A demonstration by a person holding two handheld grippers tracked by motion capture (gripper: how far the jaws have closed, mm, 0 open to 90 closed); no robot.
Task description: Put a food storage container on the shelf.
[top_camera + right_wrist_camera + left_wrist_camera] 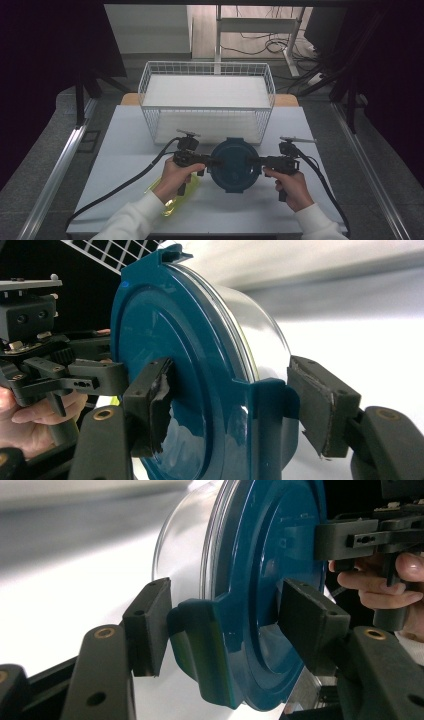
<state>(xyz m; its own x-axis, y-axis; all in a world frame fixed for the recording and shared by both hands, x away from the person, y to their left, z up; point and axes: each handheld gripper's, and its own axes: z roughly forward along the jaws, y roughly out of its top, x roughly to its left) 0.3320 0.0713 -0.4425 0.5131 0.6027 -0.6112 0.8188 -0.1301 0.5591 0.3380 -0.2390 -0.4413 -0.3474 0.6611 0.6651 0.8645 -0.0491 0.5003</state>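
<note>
A round container with a dark teal lid [234, 165] is held between two hand-held grippers above a pale grey table [130, 150], just in front of a white wire basket [207, 100]. The left gripper [216, 163] is clamped on the lid's left latch tab, and the right gripper [253, 162] on the opposite tab. In the left gripper view, the clear bowl [185, 545] is seen under the teal lid, with one pad against the latch and the other on the lid's top face. The right gripper view shows the same hold from the other side, its pads [320, 405] pressed on the latch tab and the lid face. A yellow-green object [175, 200] lies on the table beneath the left hand [175, 176]; what it is cannot be told.

The step appears to be a two-handed lift towards the basket. Both sides should be raised evenly so the container stays level, and the grip kept firm on the tabs, since they could unclip. The basket's near rim must be cleared before lowering.
</note>
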